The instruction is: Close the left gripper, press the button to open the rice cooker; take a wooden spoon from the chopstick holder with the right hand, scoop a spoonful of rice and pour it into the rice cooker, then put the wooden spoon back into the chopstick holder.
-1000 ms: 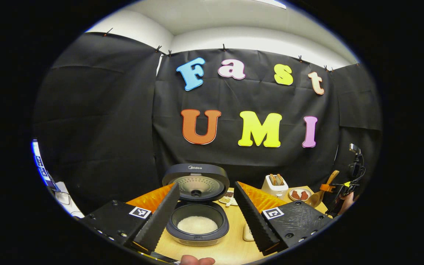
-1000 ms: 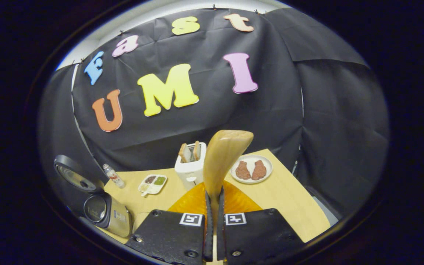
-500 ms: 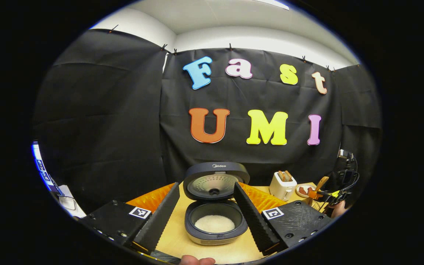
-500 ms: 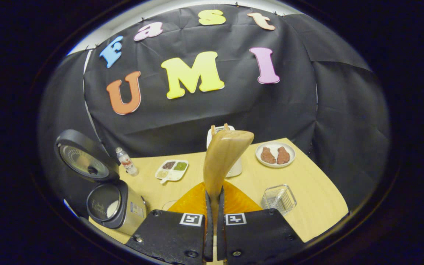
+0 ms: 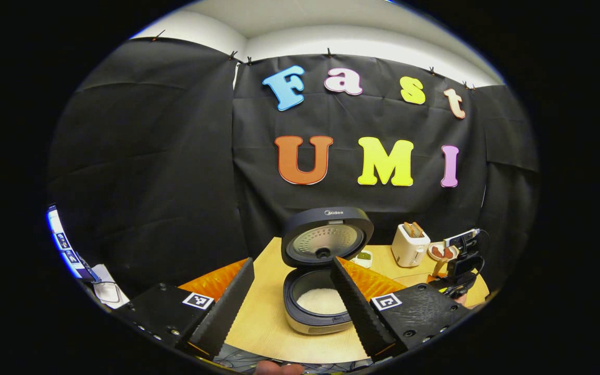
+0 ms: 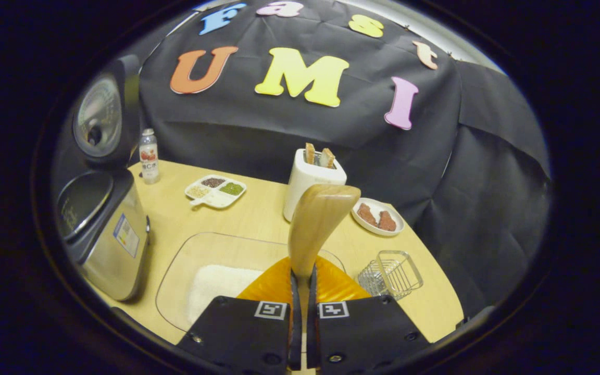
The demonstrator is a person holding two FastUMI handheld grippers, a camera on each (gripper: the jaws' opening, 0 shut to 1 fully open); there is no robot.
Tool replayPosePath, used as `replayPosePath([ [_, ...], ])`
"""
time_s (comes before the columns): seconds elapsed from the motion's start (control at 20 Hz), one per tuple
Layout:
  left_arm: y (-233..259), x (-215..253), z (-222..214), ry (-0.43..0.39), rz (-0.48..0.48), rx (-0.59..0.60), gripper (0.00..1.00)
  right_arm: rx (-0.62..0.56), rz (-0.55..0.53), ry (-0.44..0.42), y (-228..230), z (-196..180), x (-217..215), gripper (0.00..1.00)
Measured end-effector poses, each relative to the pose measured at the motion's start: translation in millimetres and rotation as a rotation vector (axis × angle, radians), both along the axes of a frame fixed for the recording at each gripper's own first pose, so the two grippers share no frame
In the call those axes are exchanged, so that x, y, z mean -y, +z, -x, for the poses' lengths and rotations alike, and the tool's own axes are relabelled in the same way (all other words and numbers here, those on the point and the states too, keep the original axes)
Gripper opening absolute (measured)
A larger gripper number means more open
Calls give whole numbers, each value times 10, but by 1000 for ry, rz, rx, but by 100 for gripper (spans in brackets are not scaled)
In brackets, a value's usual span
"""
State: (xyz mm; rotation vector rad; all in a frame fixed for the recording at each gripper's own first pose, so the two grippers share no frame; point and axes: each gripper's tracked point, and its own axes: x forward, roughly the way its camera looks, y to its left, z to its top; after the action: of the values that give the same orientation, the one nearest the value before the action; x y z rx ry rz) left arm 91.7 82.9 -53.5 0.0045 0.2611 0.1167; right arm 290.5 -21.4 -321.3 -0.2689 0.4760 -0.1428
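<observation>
The rice cooker point(image 5: 316, 312) stands open on the wooden table, its lid point(image 5: 327, 235) upright and white rice in its pot. My left gripper point(image 5: 292, 262) hovers open in front of it, holding nothing. My right gripper point(image 6: 303, 273) is shut on the handle of the wooden spoon point(image 6: 321, 219), whose bowl sticks up ahead of the fingers. Below the spoon lies a clear glass tray point(image 6: 175, 271) with white rice in it. The wire chopstick holder point(image 6: 391, 273) stands just right of that tray. The rice cooker point(image 6: 104, 229) sits at the tray's left.
A white toaster point(image 6: 310, 179) with bread, a plate of meat pieces point(image 6: 375, 216), a divided dish of grains point(image 6: 215, 188) and a small bottle point(image 6: 149, 156) stand toward the back of the table point(image 6: 258, 219). The right gripper point(image 5: 459, 271) shows far right in the left gripper view.
My right gripper has tipped downward with the spoon and now looks over the glass tray of rice. My left gripper has drawn back and left from the cooker, staying open.
</observation>
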Motion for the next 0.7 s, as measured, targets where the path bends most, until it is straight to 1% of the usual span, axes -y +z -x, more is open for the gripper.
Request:
replayPosePath([
  [0.05,-1,-9,10,1,1,-4,95,-14,13,-2,-77,16,-8,9],
  [0.1,-19,-14,17,3,-2,-6,95,-8,4,-3,-95,27,-46,9],
  [0.2,-45,-29,13,7,-10,-11,95,-15,-39,-3,-130,53,-149,9],
  [0.55,-56,-19,26,22,-6,-14,95,-70,-315,1,-220,162,-570,9],
  [0.7,-74,-15,35,33,-8,-22,95,-95,-482,-18,-204,188,-667,9],
])
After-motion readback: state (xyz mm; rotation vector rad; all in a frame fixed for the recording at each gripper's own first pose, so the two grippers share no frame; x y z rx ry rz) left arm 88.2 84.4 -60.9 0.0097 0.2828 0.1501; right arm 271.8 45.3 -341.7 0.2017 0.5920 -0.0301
